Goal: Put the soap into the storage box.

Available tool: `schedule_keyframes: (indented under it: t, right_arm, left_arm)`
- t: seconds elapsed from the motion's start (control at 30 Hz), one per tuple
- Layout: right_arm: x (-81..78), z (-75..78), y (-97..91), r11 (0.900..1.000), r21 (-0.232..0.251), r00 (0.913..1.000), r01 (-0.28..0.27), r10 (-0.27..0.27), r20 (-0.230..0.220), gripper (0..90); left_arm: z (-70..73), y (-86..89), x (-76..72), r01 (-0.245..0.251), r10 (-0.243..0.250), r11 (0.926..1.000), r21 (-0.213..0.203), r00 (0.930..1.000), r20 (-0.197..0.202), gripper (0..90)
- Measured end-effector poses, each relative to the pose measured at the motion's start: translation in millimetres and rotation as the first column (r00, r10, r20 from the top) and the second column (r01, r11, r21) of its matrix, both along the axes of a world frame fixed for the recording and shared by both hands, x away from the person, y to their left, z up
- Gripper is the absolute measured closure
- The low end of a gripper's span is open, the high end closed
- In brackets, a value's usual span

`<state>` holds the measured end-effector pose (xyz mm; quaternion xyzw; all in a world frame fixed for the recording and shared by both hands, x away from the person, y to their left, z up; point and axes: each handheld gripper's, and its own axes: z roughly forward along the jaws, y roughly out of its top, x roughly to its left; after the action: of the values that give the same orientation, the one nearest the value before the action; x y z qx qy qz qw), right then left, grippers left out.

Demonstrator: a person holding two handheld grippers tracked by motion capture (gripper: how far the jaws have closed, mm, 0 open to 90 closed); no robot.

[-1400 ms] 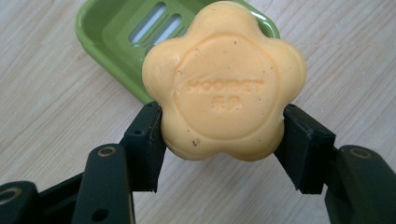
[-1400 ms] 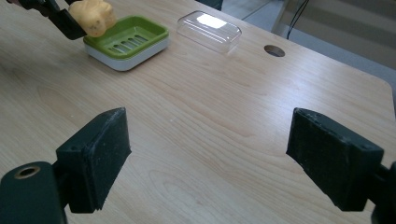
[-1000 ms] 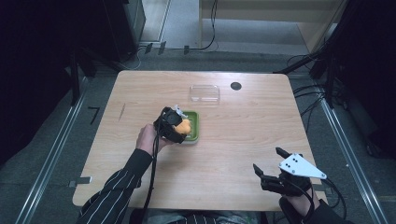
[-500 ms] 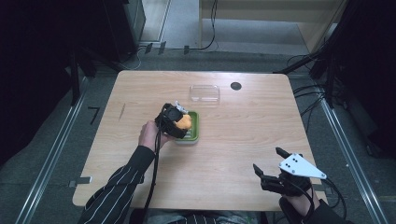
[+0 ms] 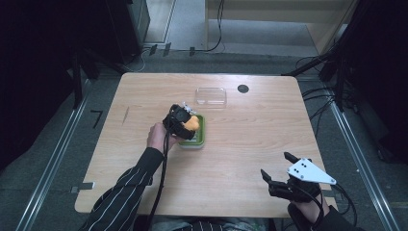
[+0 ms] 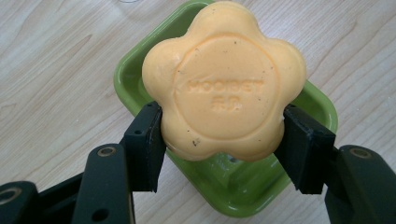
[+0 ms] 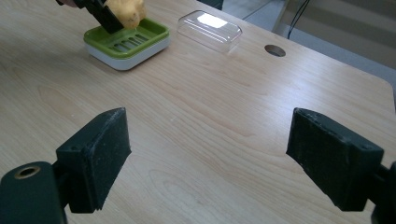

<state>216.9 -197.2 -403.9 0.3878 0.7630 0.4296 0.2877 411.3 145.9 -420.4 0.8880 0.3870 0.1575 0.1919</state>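
An orange flower-shaped soap (image 6: pixel 224 84) is clamped between the two black jaws of my left gripper (image 6: pixel 222 140), which is shut on its sides. It hangs just above a green soap dish (image 6: pixel 130 79) with a slotted floor and a white base. In the high view the left gripper (image 5: pixel 185 122) and the soap (image 5: pixel 192 124) sit over the dish (image 5: pixel 202 138) at the table's middle. My right gripper (image 5: pixel 275 164) stands open near the front right edge, far from the dish, with nothing between its jaws. In its own view the right gripper (image 7: pixel 212 140) faces bare wood.
A clear plastic lid (image 5: pixel 210 96) lies on the table beyond the dish, with a round cable hole (image 5: pixel 243 88) to its right. From the right gripper view the lid (image 7: pixel 210 29) and dish (image 7: pixel 126 44) are far ahead. A cable trails from the left gripper along the striped sleeve.
The left hand with the soap has edged slightly away from the person over the dish. The right gripper has stayed in place.
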Motion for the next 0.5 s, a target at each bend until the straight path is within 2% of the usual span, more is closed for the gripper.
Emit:
schedule_keyframes:
  t: [0.27, 0.5]
  right_arm:
    - [0.0, -0.1, 0.0, 1.0000, 0.000, 1.0000, 0.001, -0.001, -0.002, 13.6]
    - [0.3, -0.1, 0.2, 1.0000, -0.003, 1.0000, -0.002, 0.002, -0.001, 13.6]
  left_arm:
    - [-5.3, -0.3, 5.4, -0.024, 0.024, 0.9997, 0.005, 0.9997, -0.011, 40.0]
    - [-10.2, -5.0, 7.5, -0.012, 0.013, 0.9998, 0.013, 0.9994, -0.033, 40.0]
